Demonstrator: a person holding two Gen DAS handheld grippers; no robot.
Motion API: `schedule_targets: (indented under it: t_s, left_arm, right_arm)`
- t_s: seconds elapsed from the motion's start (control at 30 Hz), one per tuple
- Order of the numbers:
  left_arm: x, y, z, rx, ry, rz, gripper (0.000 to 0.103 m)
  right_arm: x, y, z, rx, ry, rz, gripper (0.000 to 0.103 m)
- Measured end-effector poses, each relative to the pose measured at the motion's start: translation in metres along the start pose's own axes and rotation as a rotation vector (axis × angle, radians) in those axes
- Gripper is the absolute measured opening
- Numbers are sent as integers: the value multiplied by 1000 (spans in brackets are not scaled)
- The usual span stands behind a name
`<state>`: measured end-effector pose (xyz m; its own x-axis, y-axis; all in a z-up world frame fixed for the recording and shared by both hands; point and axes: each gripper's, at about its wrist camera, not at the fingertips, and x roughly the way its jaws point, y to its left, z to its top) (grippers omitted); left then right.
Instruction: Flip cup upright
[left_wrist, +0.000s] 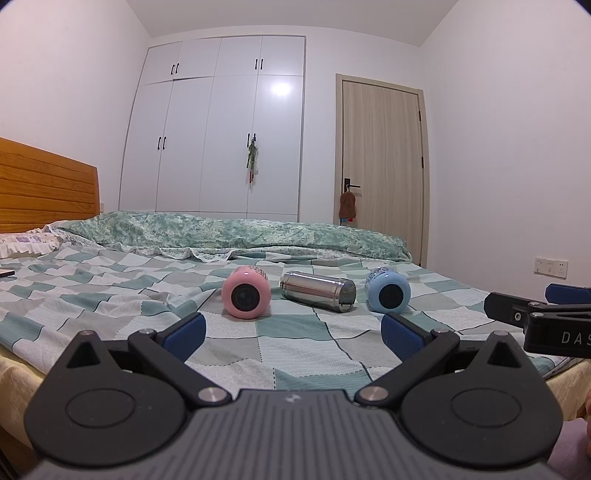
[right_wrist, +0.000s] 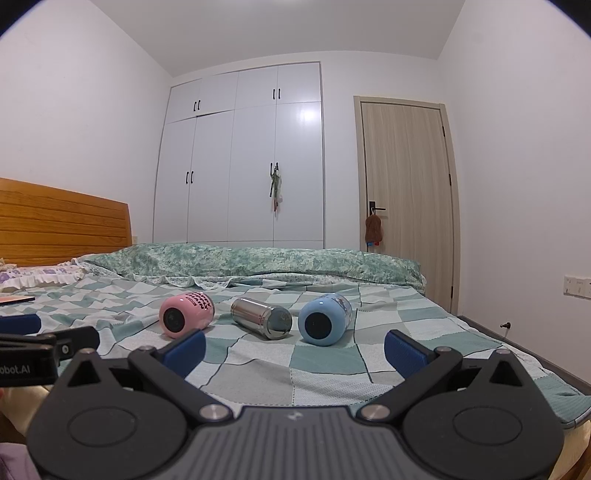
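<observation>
Three cups lie on their sides in a row on the checked bedspread (left_wrist: 110, 295): a pink cup (left_wrist: 246, 292) on the left, a steel cup (left_wrist: 317, 291) in the middle and a blue cup (left_wrist: 388, 290) on the right. They also show in the right wrist view as the pink cup (right_wrist: 186, 315), the steel cup (right_wrist: 261, 318) and the blue cup (right_wrist: 324, 319). My left gripper (left_wrist: 293, 334) is open and empty, a short way in front of the cups. My right gripper (right_wrist: 294, 350) is open and empty, also in front of them.
A green floral quilt (left_wrist: 236, 232) lies folded behind the cups. A wooden headboard (left_wrist: 44, 184) is at the left. A white wardrobe (left_wrist: 221, 129) and a door (left_wrist: 380, 155) stand beyond. The bed's near edge (right_wrist: 569, 398) is close to both grippers.
</observation>
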<state>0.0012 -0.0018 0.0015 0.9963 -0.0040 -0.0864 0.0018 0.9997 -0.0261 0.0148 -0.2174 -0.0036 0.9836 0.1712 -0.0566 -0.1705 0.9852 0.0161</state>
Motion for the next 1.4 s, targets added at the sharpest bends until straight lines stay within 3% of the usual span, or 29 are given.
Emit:
schedule_targets:
  t_s: [1.4]
  left_arm:
    - [0,2,1,-4,1,-1,103]
  right_arm:
    - [-5,2,-2,-3,-4,-1,103]
